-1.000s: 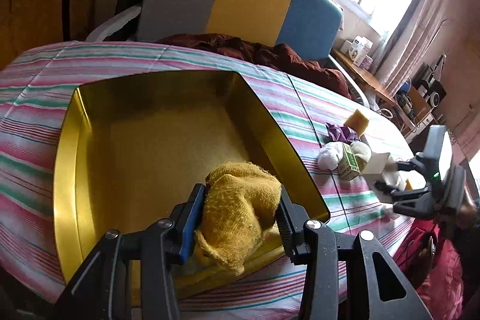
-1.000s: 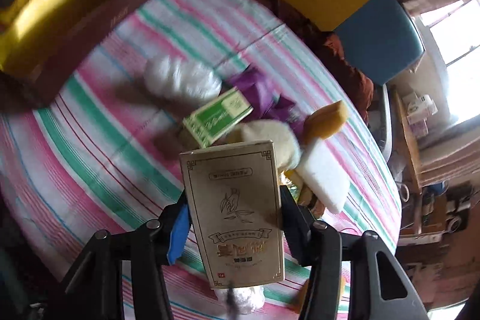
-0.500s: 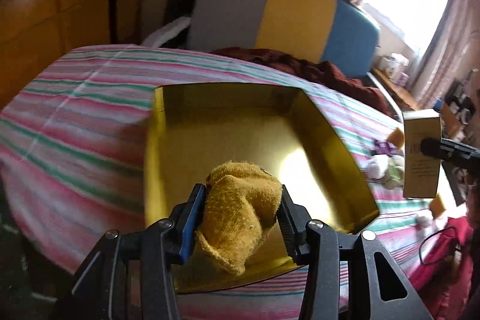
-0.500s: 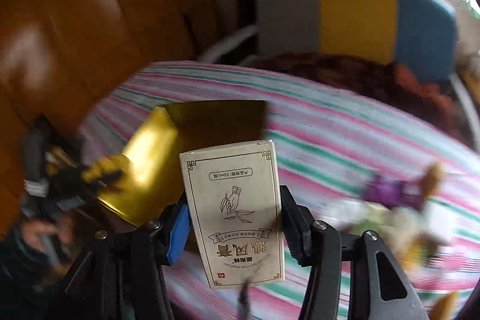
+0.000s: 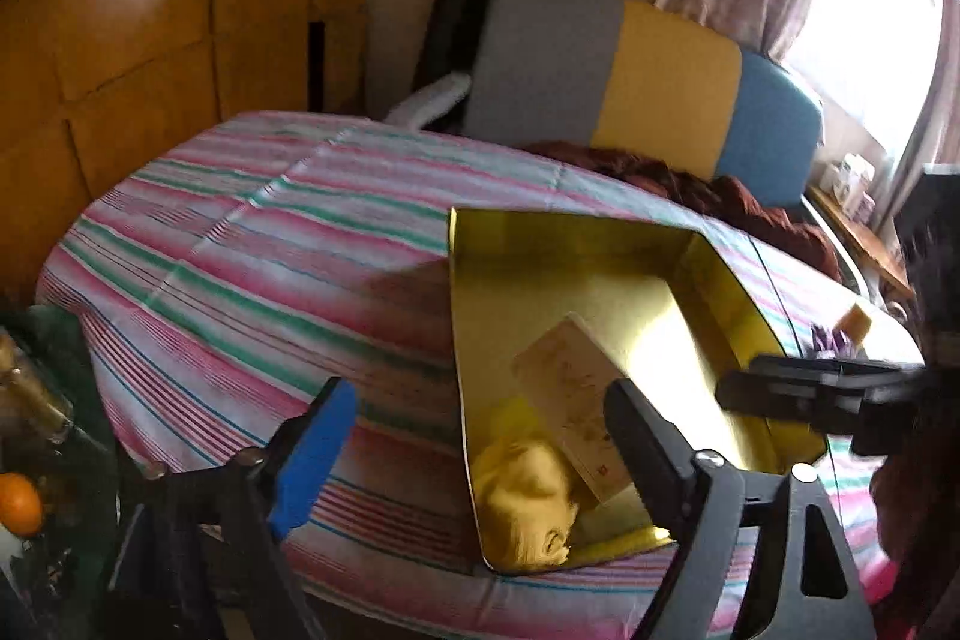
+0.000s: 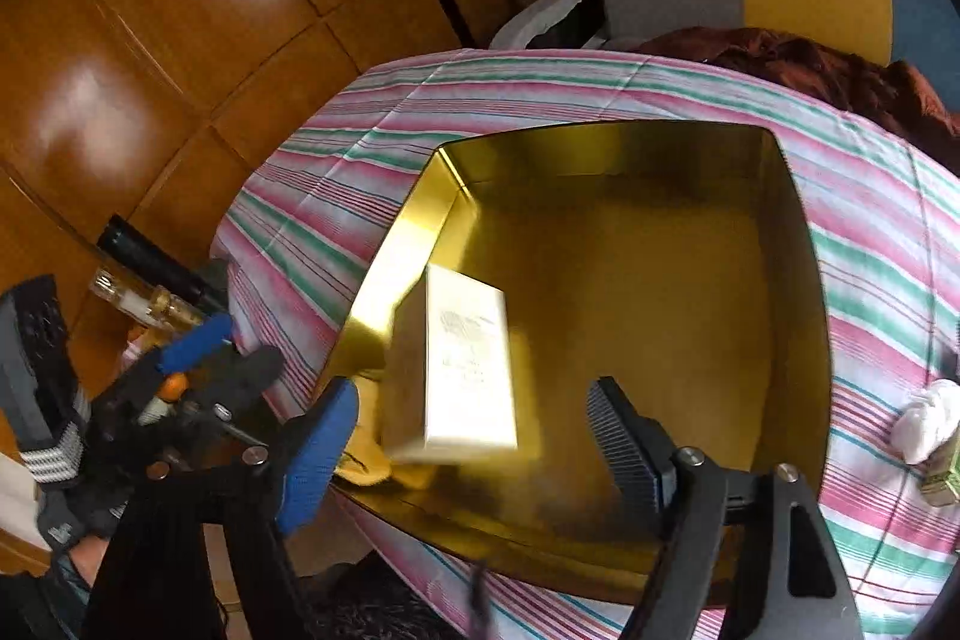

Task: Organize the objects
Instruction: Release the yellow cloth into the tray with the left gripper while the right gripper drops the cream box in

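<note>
A striped pink, green and white cloth covered the desk, with orange wood panelling behind it and a chair back of grey, yellow and blue at the far side. On the cloth sat a shallow gold tray. Inside it, near its front corner, lay a crumpled yellow cloth, and a cream carton box rested tilted with its lower end just beside that cloth, blurred in the right wrist view. The left gripper hung over the tray's near edge, its jaws opening and spread wide, with nothing pressed between them. The right gripper hovered above the tray, its jaws likewise opening; the box showed in the gap but the pads stood clear of it. A white bundle lay on the cloth well to the right of the tray.
</note>
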### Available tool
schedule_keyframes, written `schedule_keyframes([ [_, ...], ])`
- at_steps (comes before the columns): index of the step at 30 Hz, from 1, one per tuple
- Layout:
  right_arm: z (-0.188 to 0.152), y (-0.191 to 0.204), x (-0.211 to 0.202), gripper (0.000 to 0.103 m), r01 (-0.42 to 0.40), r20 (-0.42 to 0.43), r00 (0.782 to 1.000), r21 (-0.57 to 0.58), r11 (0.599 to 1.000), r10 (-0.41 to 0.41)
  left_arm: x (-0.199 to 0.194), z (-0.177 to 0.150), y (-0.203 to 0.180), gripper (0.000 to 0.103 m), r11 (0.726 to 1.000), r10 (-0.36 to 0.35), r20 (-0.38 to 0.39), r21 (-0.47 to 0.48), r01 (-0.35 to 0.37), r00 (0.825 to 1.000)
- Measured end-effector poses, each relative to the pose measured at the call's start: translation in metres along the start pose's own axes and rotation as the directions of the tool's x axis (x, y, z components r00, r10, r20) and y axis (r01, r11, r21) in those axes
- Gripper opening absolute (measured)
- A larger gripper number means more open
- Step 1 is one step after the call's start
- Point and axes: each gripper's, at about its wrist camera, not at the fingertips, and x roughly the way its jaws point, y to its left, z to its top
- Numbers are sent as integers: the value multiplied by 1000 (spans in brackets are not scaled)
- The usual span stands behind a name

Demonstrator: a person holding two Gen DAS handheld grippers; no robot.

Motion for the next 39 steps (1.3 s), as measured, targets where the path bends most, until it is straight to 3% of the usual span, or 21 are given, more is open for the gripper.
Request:
schedule_keyframes([
  [3, -11, 3, -21, 80, 98, 62, 993, -41, 994, -96, -6, 4, -4, 92, 1000, 26, 37, 16, -27, 999],
  [6, -19, 8, -32, 80, 203, 129, 973, -73, 976, -193, -11, 6, -14, 95, 998, 54, 70, 41, -56, 996],
  [11, -29, 3, -47, 80, 297, 189, 940, -42, 954, -284, -16, 6, -36, 97, 987, 105, 103, 111, -116, 989],
  [19, -39, -16, -66, 81, 356, 219, 912, 0, 935, -347, -24, 2, -68, 98, 971, 113, 142, 194, -139, 983],
  [31, -54, -52, -89, 81, 388, 233, 887, 87, 918, -397, -32, -3, -105, 98, 947, 62, 156, 302, -108, 986],
  [39, -75, -106, -124, 81, 441, 226, 844, 226, 869, -487, -29, -9, -134, 98, 925, 18, 142, 374, -70, 990],
])
